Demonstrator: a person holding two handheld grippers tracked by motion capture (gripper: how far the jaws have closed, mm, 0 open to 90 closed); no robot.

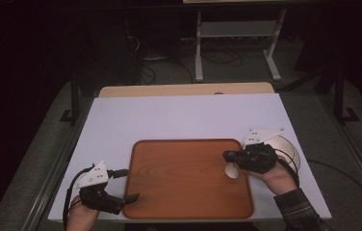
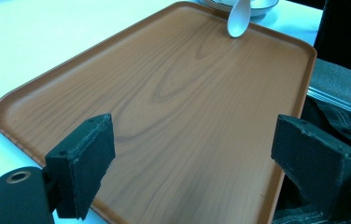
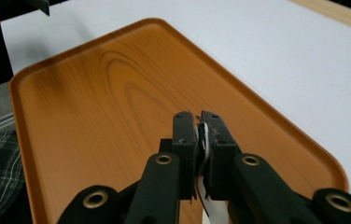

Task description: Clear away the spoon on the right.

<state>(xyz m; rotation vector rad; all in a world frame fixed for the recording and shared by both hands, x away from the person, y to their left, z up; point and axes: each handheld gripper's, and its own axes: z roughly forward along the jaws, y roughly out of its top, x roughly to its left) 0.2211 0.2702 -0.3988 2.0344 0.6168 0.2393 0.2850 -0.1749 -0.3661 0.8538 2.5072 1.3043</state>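
The right gripper (image 1: pixel 228 156) has its jaws nearly closed on a white spoon (image 1: pixel 231 171), and the right gripper view shows the thin white handle (image 3: pixel 203 140) pinched between the two pads, running back toward the camera. In the high view the spoon's bowl hangs below and slightly toward the person from the jaw tips, over the right part of the tray (image 1: pixel 188 202), close to its right rim. So the long axis of the spoon goes roughly from the jaws downward to the tray surface, and the bowl looks very near the wood, but touching or not cannot be decided from these pictures. In the left gripper view the bowl end (image 2: pixel 237 21) appears at the far edge of the tray, with a white bowl (image 2: pixel 262 6) just behind it. This bowl (image 1: pixel 292 151) stands on the table (image 1: pixel 169 115) beside the tray, behind the right hand. The left gripper (image 1: pixel 132 198) rests at the tray's near left corner, its jaws wide open and holding nothing, well apart from the spoon; the right hand is clearly the nearer one. The tray is flat, wood-grained, with a low raised rim, lying on a pale table; the room around is dark, with cables and a metal frame on the floor behind.
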